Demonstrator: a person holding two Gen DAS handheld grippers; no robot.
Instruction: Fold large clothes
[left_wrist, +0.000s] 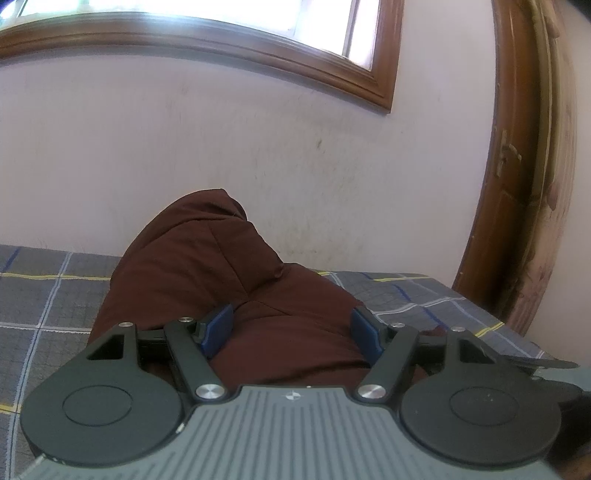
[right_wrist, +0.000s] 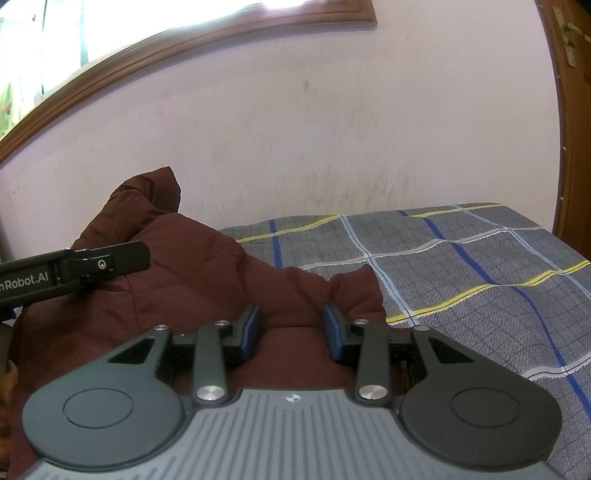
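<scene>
The maroon quilted jacket (left_wrist: 207, 273) sits heaped on the bed, bunched up against the pale wall (left_wrist: 258, 147), its highest fold rising well above the mattress line. From the right wrist view the same jacket (right_wrist: 177, 273) fills the left half of the picture, with a loose flap of it pointing out onto the bare bedding. Under it lies the grey checked bedsheet (right_wrist: 461, 266), crossed with blue, white and yellow lines, spreading away clear to the right. Behind the bed the wall runs up to a wooden window frame (left_wrist: 229, 40), bright daylight above it, and a brown wooden door (left_wrist: 524, 184) stands at the right edge with a metal latch (left_wrist: 508, 153) on it.

Now the tools. The left gripper (left_wrist: 291, 328) hangs low over the jacket, jaws standing wide apart, the maroon cloth bulging up in the gap between the blue pads (left_wrist: 218, 326); whether those pads actually press on the cloth cannot be told. In the right wrist view that left gripper (right_wrist: 110, 264) shows side-on as a black bar over the jacket's left side. The right gripper (right_wrist: 290, 328) sits over the jacket's near edge, its jaws apart at a narrower gap, cloth showing between its blue pads (right_wrist: 251, 330), and again contact cannot be judged.
</scene>
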